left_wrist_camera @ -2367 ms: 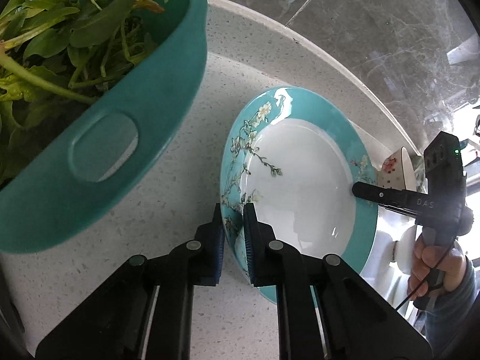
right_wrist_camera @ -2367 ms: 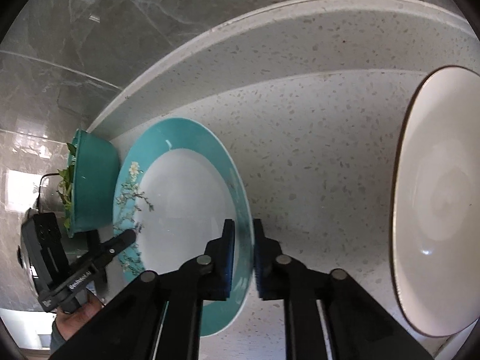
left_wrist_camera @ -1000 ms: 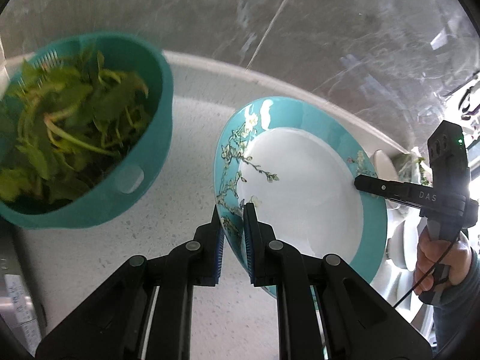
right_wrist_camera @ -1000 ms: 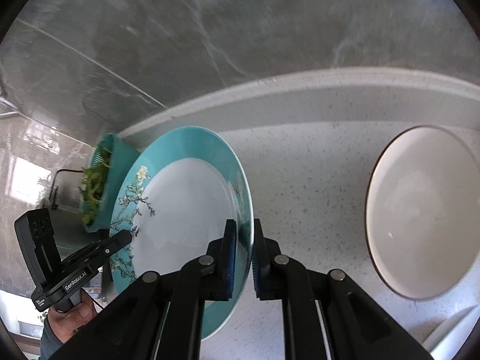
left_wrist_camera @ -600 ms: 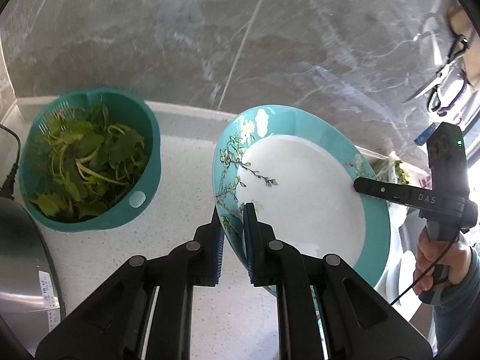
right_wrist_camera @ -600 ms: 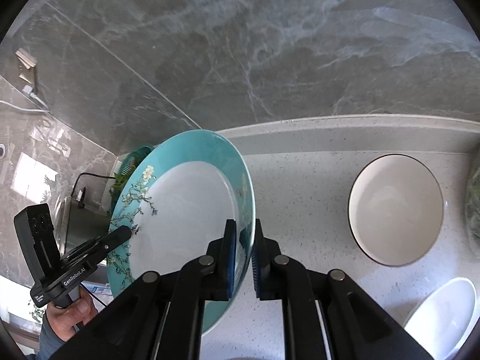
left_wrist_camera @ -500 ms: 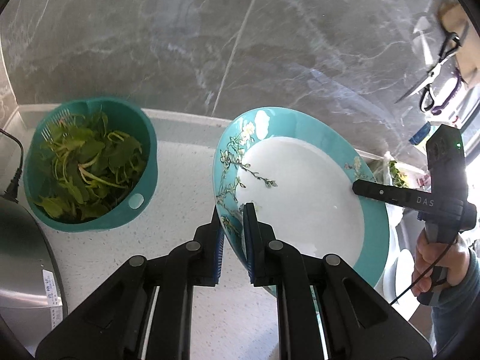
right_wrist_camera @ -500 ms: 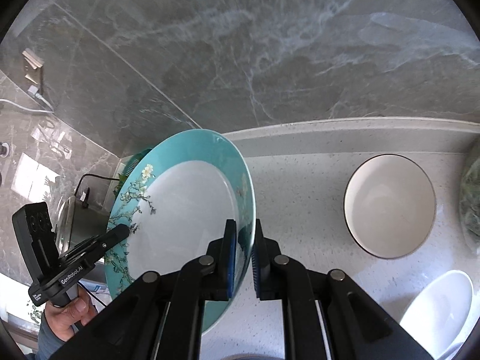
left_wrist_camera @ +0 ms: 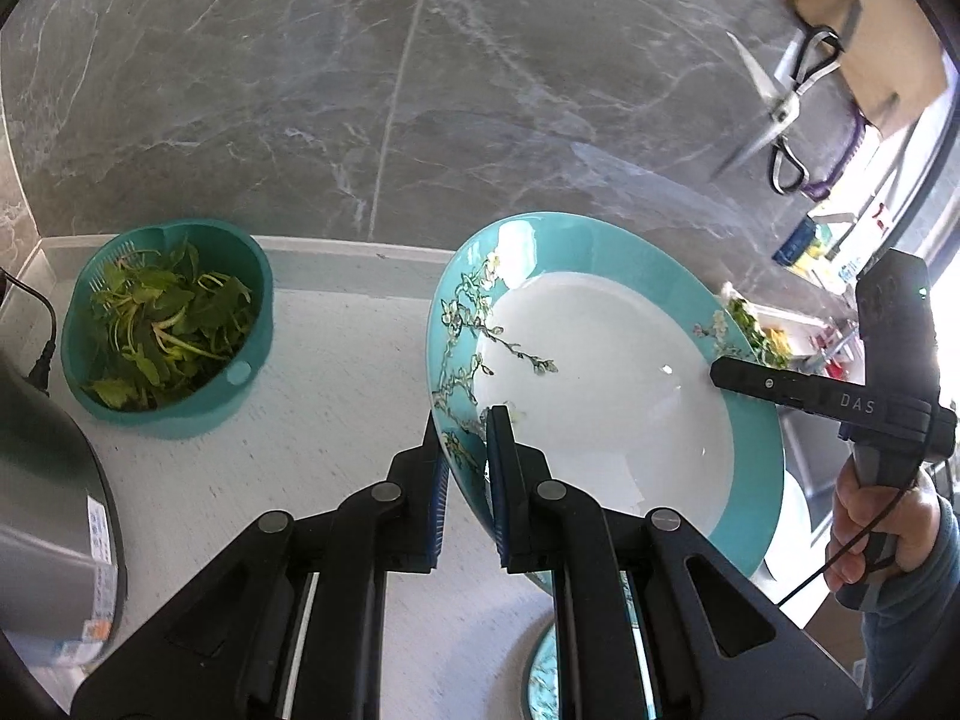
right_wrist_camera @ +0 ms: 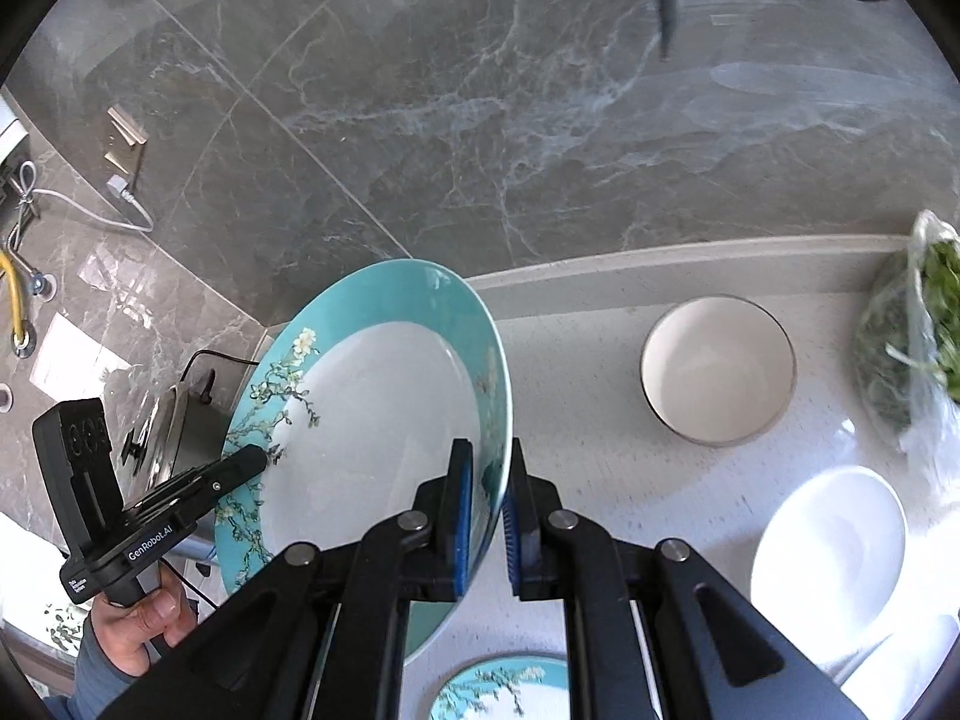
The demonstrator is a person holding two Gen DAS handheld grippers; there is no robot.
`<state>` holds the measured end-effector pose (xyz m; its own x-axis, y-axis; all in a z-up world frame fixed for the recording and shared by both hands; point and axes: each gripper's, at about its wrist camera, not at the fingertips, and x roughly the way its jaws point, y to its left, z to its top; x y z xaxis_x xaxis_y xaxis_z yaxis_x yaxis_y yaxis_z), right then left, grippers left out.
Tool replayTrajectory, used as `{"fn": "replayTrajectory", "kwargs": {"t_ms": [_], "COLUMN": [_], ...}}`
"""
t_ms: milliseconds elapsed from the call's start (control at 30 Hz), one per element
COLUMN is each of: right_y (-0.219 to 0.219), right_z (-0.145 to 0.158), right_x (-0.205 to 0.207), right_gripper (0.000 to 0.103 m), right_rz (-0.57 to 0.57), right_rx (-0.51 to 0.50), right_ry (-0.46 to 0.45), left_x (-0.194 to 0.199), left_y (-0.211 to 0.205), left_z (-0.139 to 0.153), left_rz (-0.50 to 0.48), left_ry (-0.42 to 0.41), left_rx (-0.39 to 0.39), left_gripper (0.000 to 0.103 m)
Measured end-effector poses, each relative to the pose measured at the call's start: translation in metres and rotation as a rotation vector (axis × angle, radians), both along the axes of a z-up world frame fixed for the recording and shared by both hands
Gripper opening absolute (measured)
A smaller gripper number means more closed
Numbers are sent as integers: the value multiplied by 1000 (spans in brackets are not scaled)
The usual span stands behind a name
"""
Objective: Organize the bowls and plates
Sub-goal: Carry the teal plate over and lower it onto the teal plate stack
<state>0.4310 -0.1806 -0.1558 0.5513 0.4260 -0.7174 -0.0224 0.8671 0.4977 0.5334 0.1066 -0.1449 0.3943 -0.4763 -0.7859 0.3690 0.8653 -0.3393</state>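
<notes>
1. Both claws are pinching one teal-rimmed plate point(left_wrist_camera: 606, 384) by opposite edges: the left gripper point(left_wrist_camera: 468, 450) is clamping its near rim, the right gripper point(right_wrist_camera: 486, 480) the far one, jaws nearly closed on the china.
2. The plate is hanging tilted in the air above the speckled counter point(left_wrist_camera: 336, 420), so this looks like the carrying step.
3. A matching plate point(right_wrist_camera: 510, 690) is lying just below the right claw; lowering level onto it seems the next need.
4. Left of the claws a colander of greens point(left_wrist_camera: 168, 330) is sitting; right of them are a cream bowl point(right_wrist_camera: 720, 369) and a white bowl point(right_wrist_camera: 828, 546), grey marble wall point(right_wrist_camera: 480, 120) behind.
</notes>
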Motion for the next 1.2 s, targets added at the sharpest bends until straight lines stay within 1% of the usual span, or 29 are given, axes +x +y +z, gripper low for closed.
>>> {"fn": "replayTrajectory", "kwargs": {"t_ms": [133,300,333,433,600,767,833,967,1100,1200], "right_y": [-12,-21,-23,-27,-31,-31,-31,-30,-28,-23], "right_z": [-4,-15,-19,-37,-71,-100,-111,-123,-133,-136], "right_x": [-32,-79,-87,-113,-145,-164,-169,-175,-179,-181], "right_gripper": [12,12,12,12,12,12,12,13,14,14], "right_rz": [-14,-19,-22,-20,-23,-11,-3,12,26,44], "right_rx": [7,-26,-22,-20,-31,-36,-36,-50,-84,-123], "right_ry": [-4,-1,6,28,96,143,157,156,159,142], "left_x": [-30,-73,-82,-110,-151,-180,-187,-196,-201,-205], "left_y": [-9,-20,-22,-28,-42,-47,-49,-50,-57,-59], "left_z": [-3,-15,-19,-35,-63,-90,-102,-120,-131,-138], "left_rz": [-22,-43,-43,-51,-71,-55,-51,-54,-62,-58], "left_ry": [17,44,40,69,104,150,151,147,139,135], "left_rx": [-5,-11,-6,-11,43,63,87,116,147,160], "left_gripper": [10,10,10,10,10,10,10,11,11,11]}}
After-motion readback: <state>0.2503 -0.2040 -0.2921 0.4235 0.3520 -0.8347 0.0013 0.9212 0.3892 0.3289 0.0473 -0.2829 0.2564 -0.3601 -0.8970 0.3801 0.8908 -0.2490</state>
